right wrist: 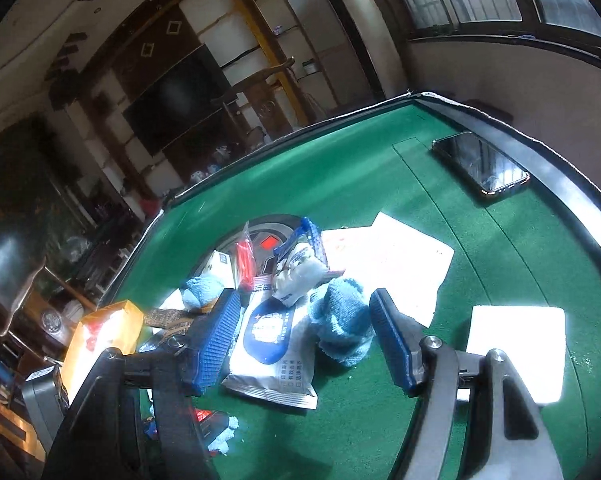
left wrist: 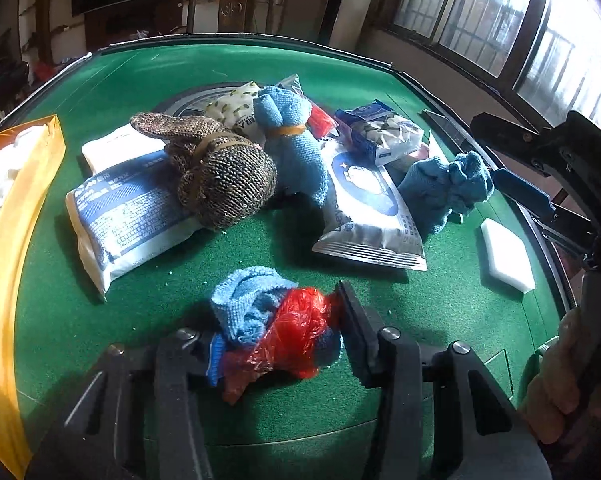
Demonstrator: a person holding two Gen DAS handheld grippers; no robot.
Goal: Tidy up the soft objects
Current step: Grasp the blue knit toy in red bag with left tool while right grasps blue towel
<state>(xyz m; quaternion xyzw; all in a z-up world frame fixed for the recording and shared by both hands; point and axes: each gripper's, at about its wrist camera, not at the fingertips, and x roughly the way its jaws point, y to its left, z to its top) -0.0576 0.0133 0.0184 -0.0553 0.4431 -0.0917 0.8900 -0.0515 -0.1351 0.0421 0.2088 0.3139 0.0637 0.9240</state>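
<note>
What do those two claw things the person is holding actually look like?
Both are black plastic frames with two angular arms, each joined by round silver bolts. The left claw has plain black pads on its fingers. The right claw has blue pads with a fine ribbed grid texture. A bare hand shows at the edge of the left view; no sleeve or cable is visible.

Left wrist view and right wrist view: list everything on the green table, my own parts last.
Table: one, green felt.
Cloth-and-plastic bundle: one, blue and red, between the left claw's pads.
Knitted bundle: one, brown, centre pile.
Towel bundles: two, blue, centre and right.
Wipes packs: two, white-blue, left, centre.
Sponge: one, white, right.
Yellow bag: one, left edge.
Phone: one, black, far corner.
Left claw: closed on bundle.
Right claw: open, above towel.
</note>
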